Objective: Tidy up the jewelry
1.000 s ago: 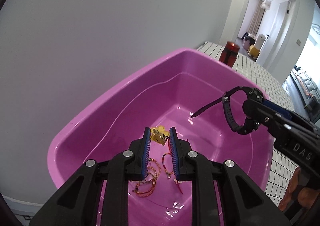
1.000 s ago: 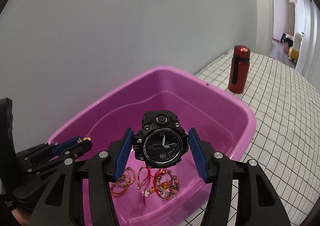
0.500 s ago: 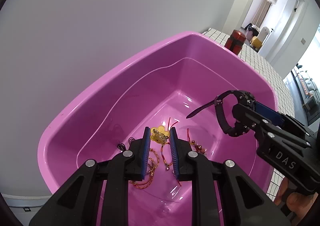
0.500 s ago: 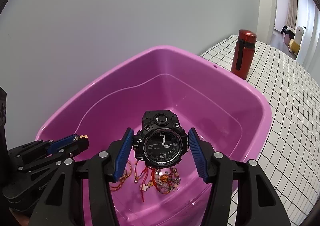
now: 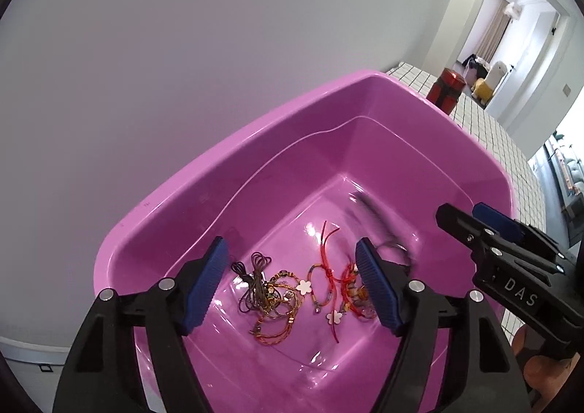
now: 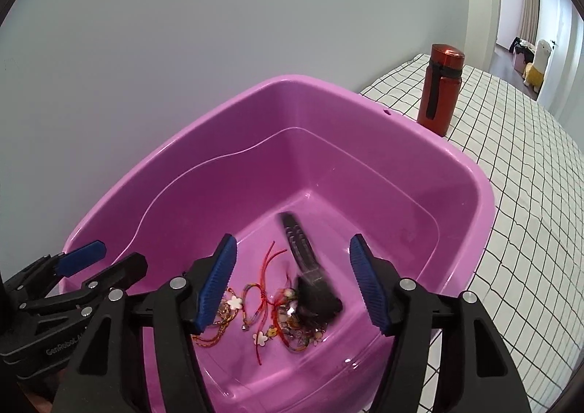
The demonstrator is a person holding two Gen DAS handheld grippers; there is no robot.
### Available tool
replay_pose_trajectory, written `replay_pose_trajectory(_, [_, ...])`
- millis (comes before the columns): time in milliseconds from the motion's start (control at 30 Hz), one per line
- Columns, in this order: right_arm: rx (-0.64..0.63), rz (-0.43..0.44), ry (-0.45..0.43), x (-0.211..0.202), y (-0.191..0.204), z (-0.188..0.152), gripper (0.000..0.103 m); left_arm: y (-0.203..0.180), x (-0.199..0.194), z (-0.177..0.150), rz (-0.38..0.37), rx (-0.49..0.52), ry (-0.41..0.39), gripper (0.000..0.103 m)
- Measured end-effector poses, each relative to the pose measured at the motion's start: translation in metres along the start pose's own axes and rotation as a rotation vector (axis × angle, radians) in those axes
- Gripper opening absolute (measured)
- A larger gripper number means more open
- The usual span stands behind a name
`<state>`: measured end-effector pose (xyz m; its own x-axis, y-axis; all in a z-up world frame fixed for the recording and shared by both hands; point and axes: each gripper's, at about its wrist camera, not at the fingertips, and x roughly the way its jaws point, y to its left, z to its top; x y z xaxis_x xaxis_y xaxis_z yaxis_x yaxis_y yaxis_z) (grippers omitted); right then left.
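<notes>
Both tools, left [image 5: 292, 283] and right [image 6: 292, 283], just sprung wide and empty over the glossy magenta plastic basin [image 6: 419, 142], black chunky wristwatch [image 6: 314, 289] blurred at five o'clock of the tangled bracelets [image 5: 277, 299]: two more pieces seemingly delivered.

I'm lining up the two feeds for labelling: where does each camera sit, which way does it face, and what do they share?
Left wrist: sits on the left gripper, facing down into the pink tub; its open jaws and the right gripper show.
Right wrist: sits on the right gripper, facing down into the tub from nearer the checkered table; its open jaws and the left gripper show.
Shared: tub, bracelets, blurred black watch, red bottle.
</notes>
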<state>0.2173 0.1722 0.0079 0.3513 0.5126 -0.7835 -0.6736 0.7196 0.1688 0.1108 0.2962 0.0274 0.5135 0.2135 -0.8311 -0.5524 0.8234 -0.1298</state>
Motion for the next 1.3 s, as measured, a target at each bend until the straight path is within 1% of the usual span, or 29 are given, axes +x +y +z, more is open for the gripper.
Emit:
replay_pose_trajectory(133, [0.006,0.006,0.012,0.0,0.0,0.001,0.062,0.002,-0.003,0.001,0.002,-0.014,-0.001,0.079])
replay_pose_trajectory(233, [0.001,-0.002,0.018,-0.002,0.002,0.002,0.062,0.003,-0.006,0.002,0.018,-0.019,-0.009,0.088])
replay_pose_trajectory(300, [0.005,-0.004,0.021,-0.004,0.003,0.003,0.064,0.004,-0.01,0.003,0.033,-0.023,-0.011,0.092])
replay_pose_trajectory(400, [0.015,-0.009,0.031,-0.007,0.001,0.004,0.065,0.007,-0.014,0.004,0.032,-0.032,-0.008,0.095])
replay_pose_trajectory(733, [0.028,-0.037,0.075,-0.017,0.004,0.002,0.066,0.001,-0.025,0.003,0.072,0.004,0.019,0.097])
replay_pose_trajectory(967, [0.032,-0.056,0.097,-0.028,0.005,-0.001,0.069,0.001,-0.031,-0.001,0.089,-0.008,0.054,0.097])
replay_pose_trajectory(1100, [0.031,-0.066,0.108,-0.037,0.006,-0.002,0.069,0.0,-0.038,-0.002,0.102,-0.006,0.053,0.097])
replay_pose_trajectory(1300, [0.033,-0.071,0.102,-0.05,0.003,-0.002,0.069,-0.002,-0.046,-0.004,0.104,-0.01,0.048,0.097])
